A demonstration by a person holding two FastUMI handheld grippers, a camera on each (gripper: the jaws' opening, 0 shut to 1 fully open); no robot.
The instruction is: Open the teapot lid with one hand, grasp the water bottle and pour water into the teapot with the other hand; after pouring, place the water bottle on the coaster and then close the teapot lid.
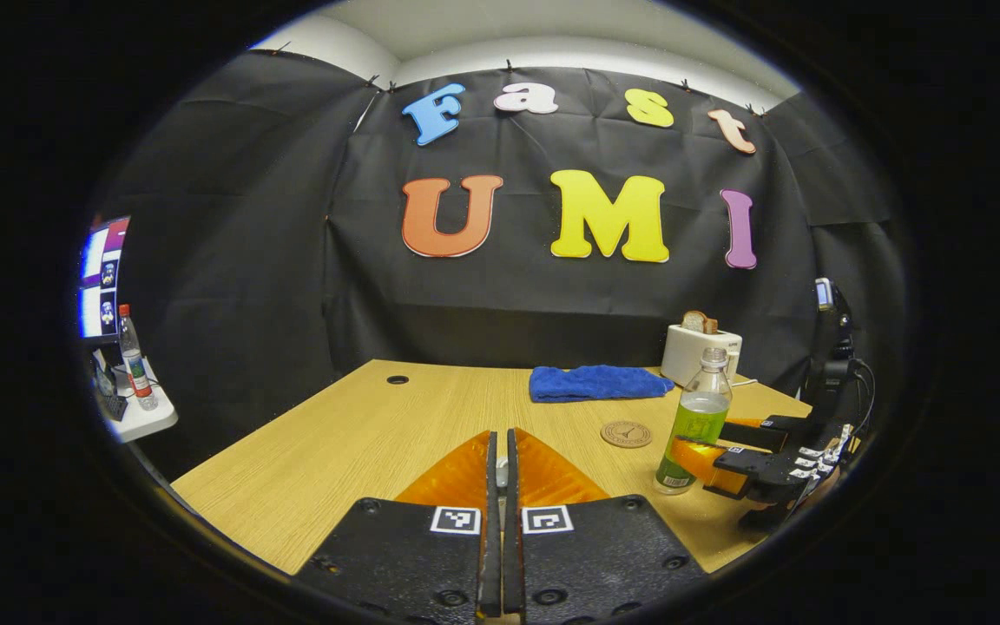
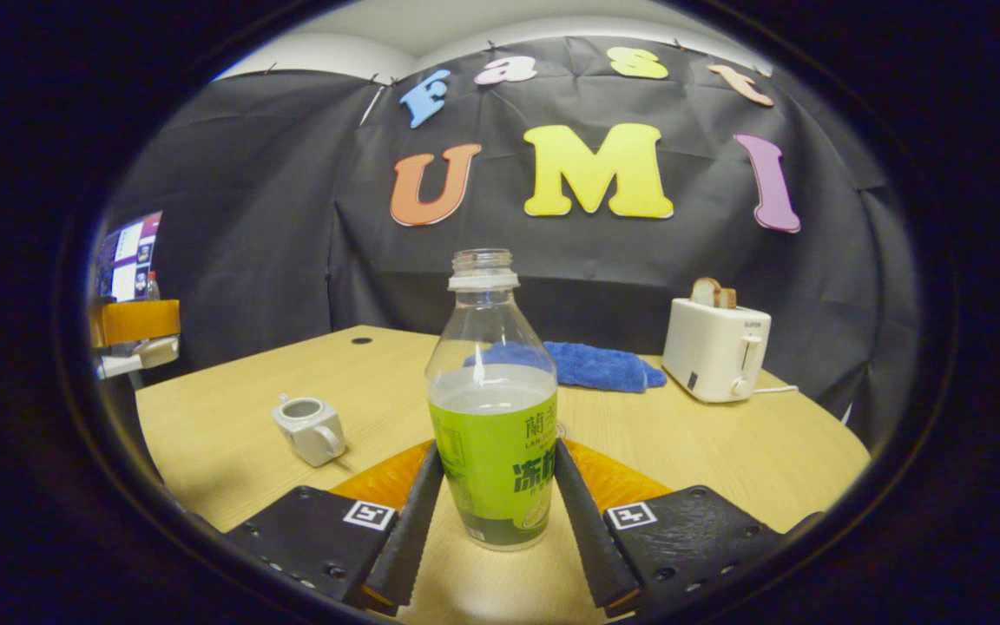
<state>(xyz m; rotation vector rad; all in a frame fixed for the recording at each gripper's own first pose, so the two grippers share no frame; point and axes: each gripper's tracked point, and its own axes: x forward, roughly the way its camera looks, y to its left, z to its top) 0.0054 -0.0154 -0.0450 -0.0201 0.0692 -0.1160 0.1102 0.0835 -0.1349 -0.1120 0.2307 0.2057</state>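
Between the right tongs (image 2: 493, 521), both fingers pressing its label, the water bottle (image 2: 491, 417) stands upright (uncapped) on the counter (image 2: 708, 451). Left of them sits the lidless teapot (image 2: 311, 429). The left tongs (image 1: 502, 495) are clenched around something small and pale; the coaster (image 1: 626, 433) lies ahead to their right.

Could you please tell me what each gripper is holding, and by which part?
Right gripper: clear plastic water bottle with green label, at the label. Left gripper: something small, pale, unidentifiable.
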